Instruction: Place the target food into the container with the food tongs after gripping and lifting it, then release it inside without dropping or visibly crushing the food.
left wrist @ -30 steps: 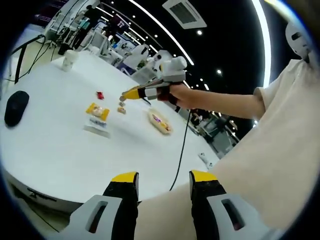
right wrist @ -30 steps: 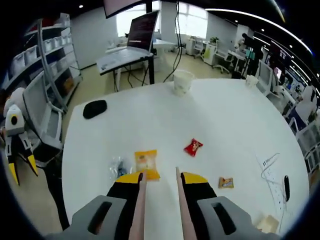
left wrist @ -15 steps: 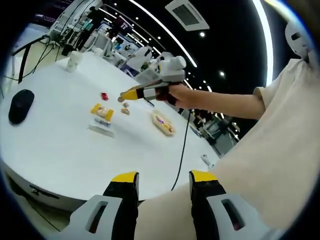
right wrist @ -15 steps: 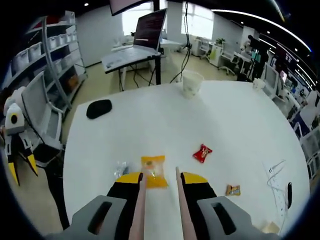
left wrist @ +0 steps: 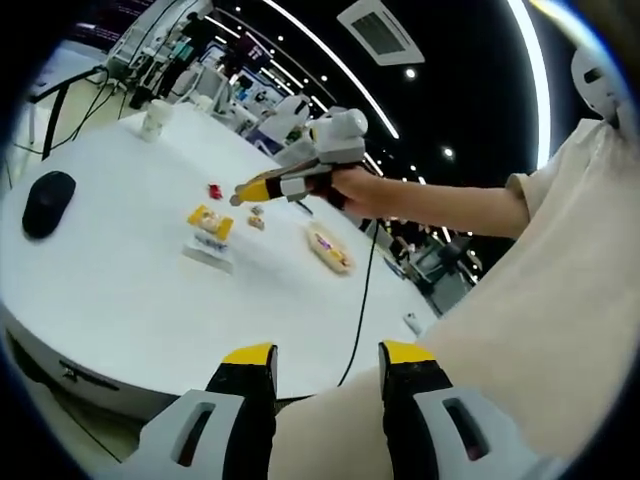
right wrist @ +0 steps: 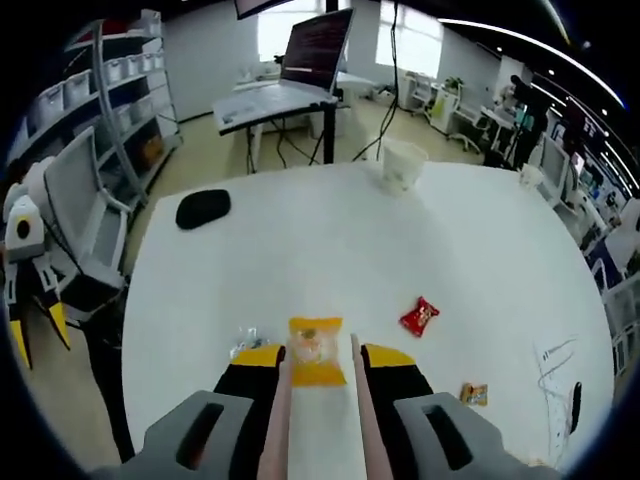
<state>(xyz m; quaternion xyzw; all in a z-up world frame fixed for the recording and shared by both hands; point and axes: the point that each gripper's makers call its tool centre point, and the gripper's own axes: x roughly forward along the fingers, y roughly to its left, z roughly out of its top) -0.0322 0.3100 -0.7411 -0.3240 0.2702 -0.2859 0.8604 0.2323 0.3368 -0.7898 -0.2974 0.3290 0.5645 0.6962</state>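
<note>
My right gripper (right wrist: 320, 365) is shut on pink food tongs (right wrist: 279, 410), whose two arms run forward between its jaws and stand apart. A yellow food packet (right wrist: 316, 350) lies on the white table (right wrist: 300, 250) just past the tong tips, lined up between them. In the left gripper view, the right gripper (left wrist: 258, 187), held by a person's hand, hovers above the yellow packet (left wrist: 208, 220). An oval container (left wrist: 328, 248) with some food in it lies to the right. My left gripper (left wrist: 327, 360) is open and off the table's edge, over the person's clothing.
A red packet (right wrist: 420, 316), a small orange packet (right wrist: 474, 393) and a clear wrapper (right wrist: 245, 338) lie near the yellow one. A black mouse (right wrist: 203, 208) and a white cup (right wrist: 403, 165) sit farther off. A cable (left wrist: 365, 290) hangs over the table's edge.
The right gripper has moved forward over the table, so the yellow packet now sits right at the tong tips. The left gripper has barely moved.
</note>
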